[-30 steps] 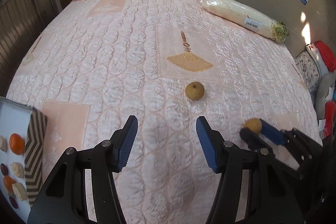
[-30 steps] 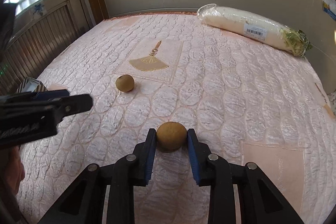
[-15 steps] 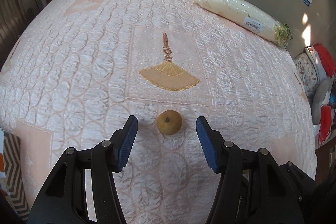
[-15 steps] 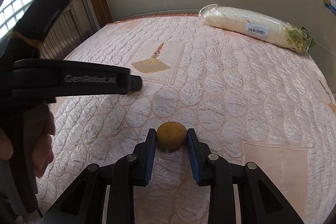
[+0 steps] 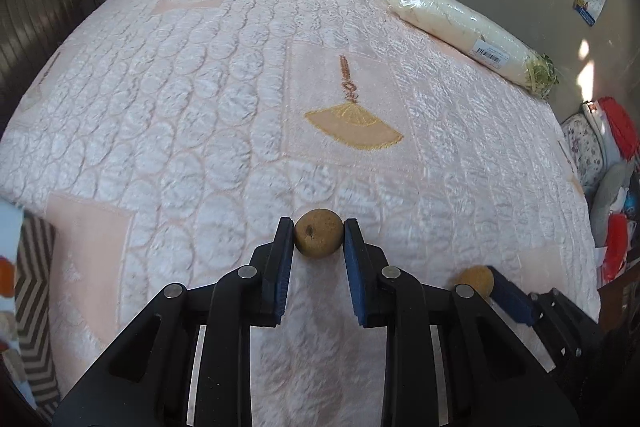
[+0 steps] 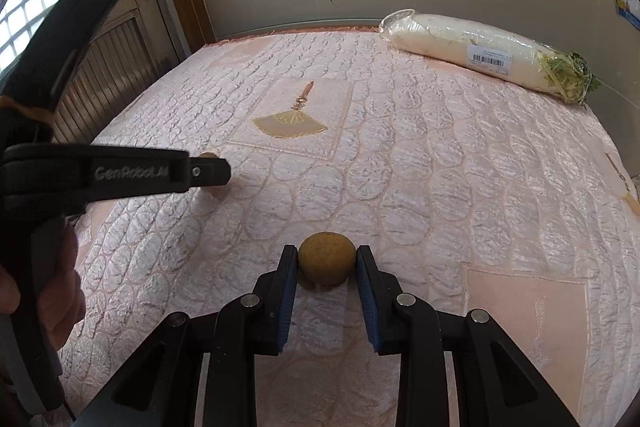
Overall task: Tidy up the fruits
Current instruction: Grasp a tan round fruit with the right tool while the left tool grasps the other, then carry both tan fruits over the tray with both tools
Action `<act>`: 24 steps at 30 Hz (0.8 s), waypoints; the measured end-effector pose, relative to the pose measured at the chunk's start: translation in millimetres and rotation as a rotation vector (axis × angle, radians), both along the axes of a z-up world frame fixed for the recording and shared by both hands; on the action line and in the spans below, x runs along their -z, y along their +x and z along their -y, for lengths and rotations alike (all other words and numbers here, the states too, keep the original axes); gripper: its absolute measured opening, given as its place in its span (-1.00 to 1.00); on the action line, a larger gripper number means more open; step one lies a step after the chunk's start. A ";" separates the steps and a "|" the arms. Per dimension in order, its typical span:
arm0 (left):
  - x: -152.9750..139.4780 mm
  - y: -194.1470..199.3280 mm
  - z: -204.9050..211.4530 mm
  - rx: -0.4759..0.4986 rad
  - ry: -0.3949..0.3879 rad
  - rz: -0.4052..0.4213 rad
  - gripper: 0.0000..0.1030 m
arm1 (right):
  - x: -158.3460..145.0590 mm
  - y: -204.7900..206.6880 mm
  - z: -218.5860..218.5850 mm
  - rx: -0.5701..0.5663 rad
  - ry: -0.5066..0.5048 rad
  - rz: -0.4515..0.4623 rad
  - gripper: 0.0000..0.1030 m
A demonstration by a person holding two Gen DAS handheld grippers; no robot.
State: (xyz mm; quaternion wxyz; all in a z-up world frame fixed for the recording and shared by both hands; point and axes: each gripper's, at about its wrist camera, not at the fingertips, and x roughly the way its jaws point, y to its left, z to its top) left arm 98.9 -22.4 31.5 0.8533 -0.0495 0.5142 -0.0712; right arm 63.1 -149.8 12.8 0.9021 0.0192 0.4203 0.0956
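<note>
My left gripper (image 5: pixel 319 239) is shut on a small round brown fruit (image 5: pixel 319 238) that rests on the pink quilted bed cover (image 5: pixel 200 87). My right gripper (image 6: pixel 327 263) is shut on a second brown fruit (image 6: pixel 327 263), low over the cover. In the left wrist view that second fruit (image 5: pixel 474 279) shows at the lower right in the right gripper. In the right wrist view the left gripper (image 6: pixel 208 173) reaches in from the left and hides most of its fruit (image 6: pixel 214 191).
A plastic-wrapped white radish (image 5: pixel 468 37) lies at the far right edge of the bed, also in the right wrist view (image 6: pixel 480 53). A patterned box with fruit pictures (image 5: pixel 24 267) sits at the left edge. Bags (image 5: pixel 612 167) lie beside the bed on the right.
My left gripper moved forward to the fruit and closed on it. My right gripper kept its hold on its fruit and stayed almost still.
</note>
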 end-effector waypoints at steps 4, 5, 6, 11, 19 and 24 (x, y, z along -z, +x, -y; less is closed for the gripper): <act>-3.5 -25.7 -10.0 -0.005 0.019 0.009 -0.53 | -6.0 -9.6 -14.4 -0.012 -0.002 0.015 -0.45; -4.6 -31.9 -13.2 -0.006 0.023 0.013 -0.53 | -7.0 -12.5 -18.4 -0.012 -0.004 0.016 -0.45; -5.8 -37.8 -16.9 -0.009 0.026 0.018 -0.53 | -8.0 -15.8 -21.9 -0.011 -0.006 0.017 -0.45; -12.4 -70.5 -42.6 -0.039 0.049 0.050 -0.53 | -12.0 -32.4 -38.8 -0.018 0.012 0.018 -0.45; -25.5 -122.2 -88.3 -0.072 0.089 0.114 -0.53 | -21.9 -58.8 -87.1 -0.079 0.011 0.039 -0.45; -29.1 -149.1 -123.1 -0.117 0.125 0.142 -0.53 | -29.4 -73.7 -125.5 -0.144 0.010 0.060 -0.45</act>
